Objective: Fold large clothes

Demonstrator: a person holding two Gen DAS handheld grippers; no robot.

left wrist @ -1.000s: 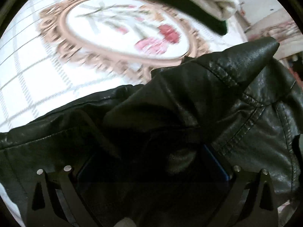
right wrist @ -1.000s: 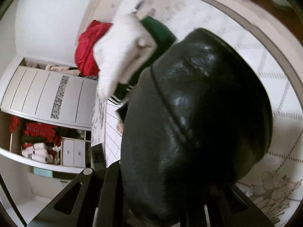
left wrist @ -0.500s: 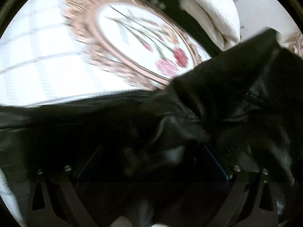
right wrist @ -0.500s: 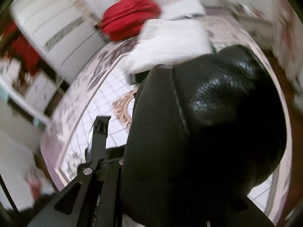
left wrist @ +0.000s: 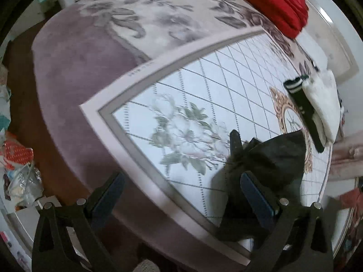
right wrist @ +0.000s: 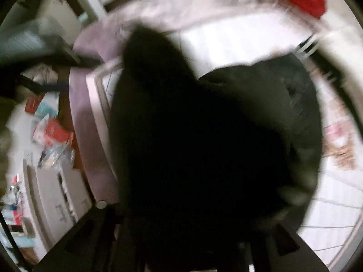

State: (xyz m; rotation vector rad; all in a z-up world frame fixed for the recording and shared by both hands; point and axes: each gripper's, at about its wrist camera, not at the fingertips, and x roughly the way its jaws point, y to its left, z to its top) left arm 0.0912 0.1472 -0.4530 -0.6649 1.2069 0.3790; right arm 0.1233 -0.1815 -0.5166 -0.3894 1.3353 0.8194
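Left gripper point(left wrist: 181, 195): fingers spread wide, nothing between them, held above the edge of the bed point(left wrist: 74, 72). Black leather jacket point(left wrist: 272, 158) lies bunched on the white grid-pattern floral bedspread point(left wrist: 192, 95), just beyond the right-hand finger. Right gripper: its view is blurred and almost filled by the jacket's dark mass; cannot tell whether it is clamped. Folded white garment point(left wrist: 322, 104) and red bundle point(left wrist: 279, 4) lie further up the bed.

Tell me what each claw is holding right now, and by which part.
The left claw is open and holds nothing. The right claw's view is filled by the black leather jacket; whether it is gripped, and where, cannot be told.
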